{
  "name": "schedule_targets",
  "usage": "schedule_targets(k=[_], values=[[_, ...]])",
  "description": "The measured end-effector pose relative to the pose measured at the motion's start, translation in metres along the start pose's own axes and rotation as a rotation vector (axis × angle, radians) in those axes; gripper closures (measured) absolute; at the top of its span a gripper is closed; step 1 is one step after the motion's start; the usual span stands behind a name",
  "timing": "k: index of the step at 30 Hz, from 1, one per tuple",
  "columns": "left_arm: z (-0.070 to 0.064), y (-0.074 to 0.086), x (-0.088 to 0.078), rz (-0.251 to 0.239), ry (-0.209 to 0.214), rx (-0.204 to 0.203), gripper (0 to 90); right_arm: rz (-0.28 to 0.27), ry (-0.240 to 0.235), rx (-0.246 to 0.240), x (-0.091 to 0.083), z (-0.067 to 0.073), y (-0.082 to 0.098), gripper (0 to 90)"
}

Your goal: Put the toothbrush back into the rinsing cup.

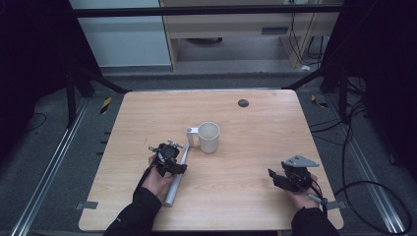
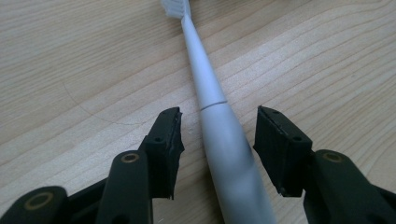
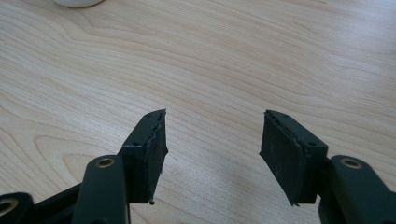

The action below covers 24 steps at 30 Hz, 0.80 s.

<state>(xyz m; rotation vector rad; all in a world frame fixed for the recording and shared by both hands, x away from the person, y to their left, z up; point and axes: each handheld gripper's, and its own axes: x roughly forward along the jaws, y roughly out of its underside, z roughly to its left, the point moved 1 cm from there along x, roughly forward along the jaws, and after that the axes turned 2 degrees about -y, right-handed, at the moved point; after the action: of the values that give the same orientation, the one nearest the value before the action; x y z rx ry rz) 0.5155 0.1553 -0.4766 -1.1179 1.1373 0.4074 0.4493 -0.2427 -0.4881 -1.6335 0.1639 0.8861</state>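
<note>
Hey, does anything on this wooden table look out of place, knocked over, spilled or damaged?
Nothing is spilled or broken. The white mug stands upright, and the white electric toothbrush lies flat on the light wooden table between the open left gripper jaws. Its pads look chipped along their edges.

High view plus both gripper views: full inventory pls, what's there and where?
table: 1, light wood, centre of the high view
electric toothbrush: 1, white, lying on the table left of centre, bristle end toward the mug, between the left tool's open jaws without contact
mug: 1, white, upright at table centre, handle toward the left
round mark: 1, dark, far part of the tabletop
cables: several, black, on the floor right of the table
left tool: 1, black, open, astride the toothbrush handle
right tool: 1, black, open, over bare table at the near right
hands: 2, one holding each tool, dark sleeves
</note>
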Motion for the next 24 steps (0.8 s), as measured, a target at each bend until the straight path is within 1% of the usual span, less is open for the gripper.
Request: schedule_targets(k=[3, 8, 10, 13, 15, 18, 19, 20, 21, 22, 24], values=[[-0.0001, 0.0011, 0.0045, 0.017, 0.001, -0.004, 51.7, 0.001, -0.001, -0.001, 0.0002, -0.0001, 0.0, 40.5], [-0.0003, 0.0014, 0.0061, 0.025, 0.01, -0.006, 54.1, 0.007, -0.006, 0.007, -0.0001, 0.0003, -0.0002, 40.4], [-0.0009, 0.0015, 0.0063, 0.025, 0.01, -0.003, 55.8, 0.006, -0.003, -0.001, 0.0003, -0.0002, 0.0, 40.4], [-0.0004, 0.0015, 0.0061, 0.025, 0.008, -0.007, 58.7, 0.007, -0.004, 0.002, 0.0002, -0.0001, -0.0001, 40.3], [-0.0001, 0.0015, 0.0059, 0.027, 0.008, -0.01, 58.9, 0.007, -0.004, 0.0, 0.0003, -0.0002, 0.0, 40.3], [-0.0004, 0.0017, 0.0057, 0.03, -0.005, -0.013, 61.4, 0.01, -0.007, 0.004, 0.0002, 0.0002, -0.0001, 40.3], [-0.0007, 0.0021, 0.0055, 0.032, -0.019, -0.012, 63.7, 0.009, -0.004, -0.003, 0.0005, -0.0003, 0.0001, 40.2], [-0.0007, 0.0021, 0.0055, 0.032, -0.019, -0.012, 64.3, 0.009, -0.004, -0.003, 0.0005, -0.0003, 0.0001, 40.2], [-0.0005, 0.0023, 0.0053, 0.034, -0.018, -0.013, 64.3, 0.011, -0.007, 0.007, 0.0001, 0.0003, -0.0002, 40.3], [0.0001, 0.0022, 0.0052, 0.035, -0.017, -0.018, 65.4, 0.008, -0.004, 0.0, 0.0003, -0.0003, -0.0001, 40.2], [0.0001, 0.0022, 0.0052, 0.036, -0.018, -0.018, 65.8, 0.01, -0.005, 0.003, 0.0002, 0.0, -0.0002, 40.2]])
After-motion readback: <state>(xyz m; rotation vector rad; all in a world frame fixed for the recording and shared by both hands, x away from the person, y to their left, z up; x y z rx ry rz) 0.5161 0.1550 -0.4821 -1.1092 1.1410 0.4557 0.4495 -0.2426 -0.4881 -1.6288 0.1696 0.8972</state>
